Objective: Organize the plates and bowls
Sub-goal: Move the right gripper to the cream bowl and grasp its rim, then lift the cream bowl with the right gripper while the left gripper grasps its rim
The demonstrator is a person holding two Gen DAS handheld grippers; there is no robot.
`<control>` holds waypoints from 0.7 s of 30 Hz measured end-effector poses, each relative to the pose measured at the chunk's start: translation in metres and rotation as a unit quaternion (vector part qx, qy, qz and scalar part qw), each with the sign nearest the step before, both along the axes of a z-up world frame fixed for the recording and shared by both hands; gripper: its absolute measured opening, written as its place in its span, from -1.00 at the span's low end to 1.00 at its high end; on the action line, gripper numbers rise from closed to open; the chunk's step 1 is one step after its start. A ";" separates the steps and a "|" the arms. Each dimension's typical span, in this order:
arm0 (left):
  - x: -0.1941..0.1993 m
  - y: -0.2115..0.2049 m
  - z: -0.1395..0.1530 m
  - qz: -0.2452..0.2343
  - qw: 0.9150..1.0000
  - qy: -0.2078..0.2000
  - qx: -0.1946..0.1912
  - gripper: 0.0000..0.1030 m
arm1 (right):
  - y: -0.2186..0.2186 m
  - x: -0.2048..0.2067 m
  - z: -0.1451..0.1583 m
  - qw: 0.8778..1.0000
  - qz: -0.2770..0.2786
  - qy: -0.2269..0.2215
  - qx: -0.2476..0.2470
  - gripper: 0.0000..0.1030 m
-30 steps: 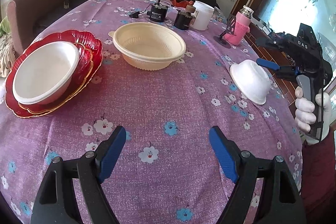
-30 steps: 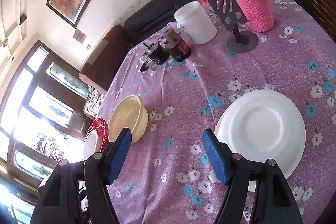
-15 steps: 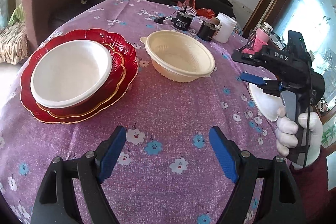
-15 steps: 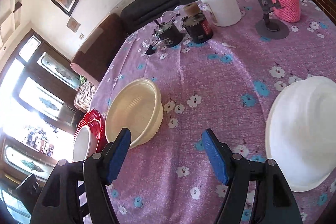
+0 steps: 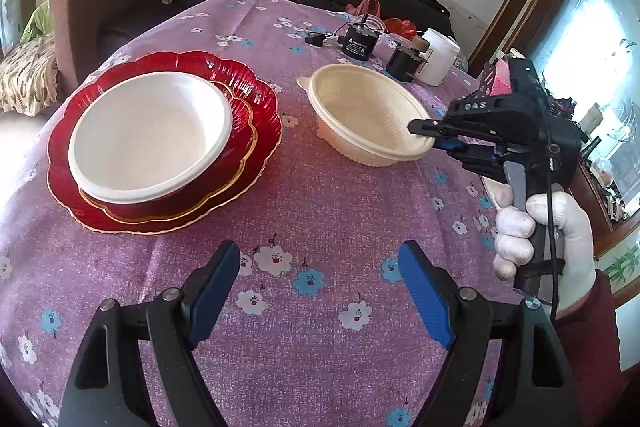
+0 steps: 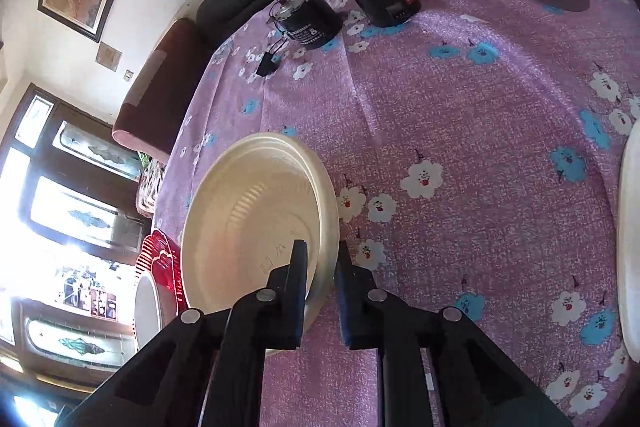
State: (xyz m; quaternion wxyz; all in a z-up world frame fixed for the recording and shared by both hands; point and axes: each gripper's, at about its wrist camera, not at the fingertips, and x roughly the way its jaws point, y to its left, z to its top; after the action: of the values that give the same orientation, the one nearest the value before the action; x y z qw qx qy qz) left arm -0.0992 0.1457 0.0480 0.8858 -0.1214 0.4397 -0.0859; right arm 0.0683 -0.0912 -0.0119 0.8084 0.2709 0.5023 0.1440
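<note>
Right gripper (image 6: 320,267) jaws just closed, clamped on near rim of cream ribbed plastic bowl (image 5: 366,111) at table's middle, beside white bowl (image 5: 150,137) stacked on red scalloped plates (image 5: 260,95). Left gripper (image 5: 320,279) apart, empty. Bowl looked light, thin, flexible; rim pinch suits.

Our left gripper (image 5: 318,283) is just hanging over the desk (image 5: 320,211) with its blue-padded jaws wide apart and nothing between them, angled down. Our right gripper (image 6: 320,267) has just snapped its jaws closed, and they're pinching the near rim of the cream bowl (image 6: 256,211), one finger inside the bowl and one outside. Our white-gloved right hand (image 5: 540,235) is wrapped round the gripper's handle, dark red sleeve (image 5: 588,339) showing at the wrist.
</note>
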 end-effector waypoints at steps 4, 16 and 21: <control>0.004 -0.001 0.000 -0.004 1.000 0.004 -0.006 0.57 | -0.022 -0.019 0.008 1.000 -0.002 -0.001 -0.024 -0.75; 0.064 -0.053 0.007 -0.027 0.999 -0.003 0.020 0.56 | -0.054 -0.062 0.008 0.998 -0.004 -0.059 -0.019 -0.49; 0.095 -0.072 0.000 -0.029 0.999 0.004 0.012 0.56 | -0.055 -0.065 0.009 0.996 -0.004 -0.085 -0.027 -0.48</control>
State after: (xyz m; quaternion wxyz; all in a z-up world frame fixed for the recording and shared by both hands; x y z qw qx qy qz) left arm -0.0044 0.0733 0.0477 0.8825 -0.0980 0.4478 -0.1055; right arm 0.0032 -0.1463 -0.0025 0.8557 0.2376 0.4347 0.1494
